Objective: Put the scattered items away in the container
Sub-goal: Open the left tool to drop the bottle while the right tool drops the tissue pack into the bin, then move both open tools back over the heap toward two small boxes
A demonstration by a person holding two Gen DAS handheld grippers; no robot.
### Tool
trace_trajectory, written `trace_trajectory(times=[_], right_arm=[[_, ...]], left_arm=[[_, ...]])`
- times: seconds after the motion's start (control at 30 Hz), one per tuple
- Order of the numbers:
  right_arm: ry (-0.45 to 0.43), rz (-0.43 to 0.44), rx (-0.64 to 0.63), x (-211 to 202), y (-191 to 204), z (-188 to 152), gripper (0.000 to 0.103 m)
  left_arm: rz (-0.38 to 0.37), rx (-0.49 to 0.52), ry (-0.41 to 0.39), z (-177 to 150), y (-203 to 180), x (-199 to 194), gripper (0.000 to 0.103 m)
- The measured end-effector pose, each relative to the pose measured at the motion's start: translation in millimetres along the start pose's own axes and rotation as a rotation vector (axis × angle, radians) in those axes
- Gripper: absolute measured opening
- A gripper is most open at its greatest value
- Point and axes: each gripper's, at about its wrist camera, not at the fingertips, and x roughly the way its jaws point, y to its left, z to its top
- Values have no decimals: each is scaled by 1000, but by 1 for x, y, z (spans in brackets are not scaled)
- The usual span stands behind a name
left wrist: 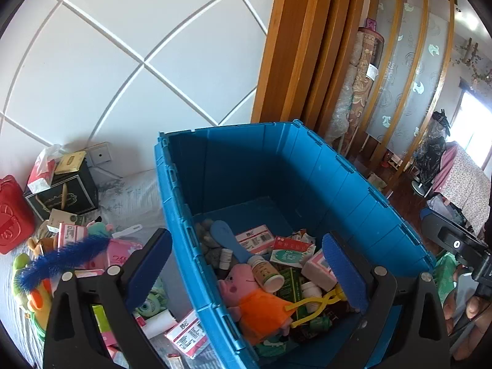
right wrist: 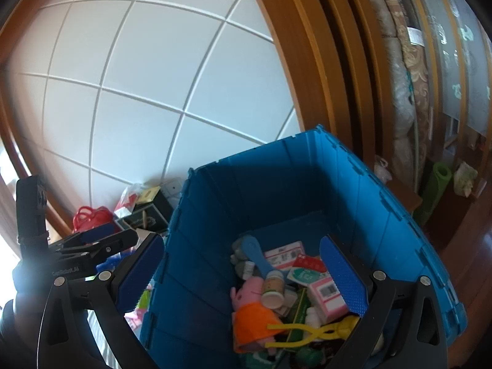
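Blue ribbed plastic crate (left wrist: 276, 166), rectangular with notched rim, standing on a bed with a pale quilted cover (left wrist: 135, 190) against a white panelled wall (left wrist: 123, 61); upper half of the crate open, contents only across the floor. Inside, near corner: soft pink pig plush (left wrist: 255, 301) in an orange felt dress, lying on its side. Beside it, touching its head: cylindrical pill bottle (left wrist: 266, 272), tan label, white cap, tipped over. Flat blue plastic rice paddle (left wrist: 229, 240) slanting toward the far left wall. Pink-and-white barcoded medicine box (right wrist: 327, 295) against the right side; print too small to read. Yellow plastic tongs (right wrist: 310, 332) along the near edge.

Outside the crate's left wall, scattered on the bed: fuzzy blue feather-like wand (left wrist: 61, 261), green one-eyed monster plush (left wrist: 150, 303), pink-and-white carton (left wrist: 186, 335), black gift box (left wrist: 63, 196) near the wall, red bag (left wrist: 12, 215) at the left edge.

Left claw (left wrist: 246, 276) spread wide, straddling the crate's left wall, textured blue pads, gripping nothing. Right claw (right wrist: 243, 273) likewise spread wide and bare, straddling the same wall. "GenRobot.AI" faintly legible on the left tool's body in the right view.
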Motion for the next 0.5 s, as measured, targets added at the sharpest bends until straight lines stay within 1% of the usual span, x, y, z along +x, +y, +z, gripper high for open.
trace_trajectory(times=[0.17, 0.3, 0.5], right_arm=[[14, 61, -50, 6, 32, -15, 103], [50, 97, -96, 13, 62, -27, 103], [81, 152, -161, 20, 109, -47, 103]], left_arm=[[69, -24, -4, -22, 25, -22, 99], [139, -54, 12, -43, 51, -33, 99], [215, -113, 48, -80, 93, -51, 100]])
